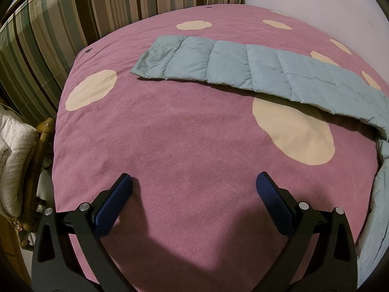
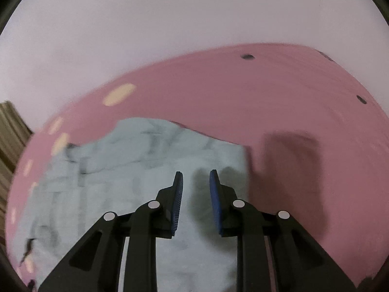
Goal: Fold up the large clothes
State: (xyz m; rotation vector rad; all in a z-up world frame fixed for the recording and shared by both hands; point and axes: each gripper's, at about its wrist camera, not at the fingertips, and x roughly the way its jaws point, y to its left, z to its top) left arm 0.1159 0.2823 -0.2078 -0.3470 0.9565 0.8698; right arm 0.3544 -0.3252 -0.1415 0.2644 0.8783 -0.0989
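A light blue quilted jacket (image 1: 255, 70) lies on a pink bedspread with cream dots (image 1: 170, 133). One long sleeve stretches flat across the far side, and the body bunches at the right edge. My left gripper (image 1: 194, 182) is wide open and empty over bare bedspread, well short of the sleeve. In the blurred right wrist view the jacket (image 2: 136, 170) lies spread below my right gripper (image 2: 195, 178). Its jaws stand a small gap apart with nothing between them, above the jacket's right edge.
A striped headboard or cushion (image 1: 73, 12) stands behind the bed at the left. A wooden chair with white quilted cushions (image 1: 14, 160) is beside the bed's left edge. A pale wall (image 2: 145, 36) runs along the bed's far side.
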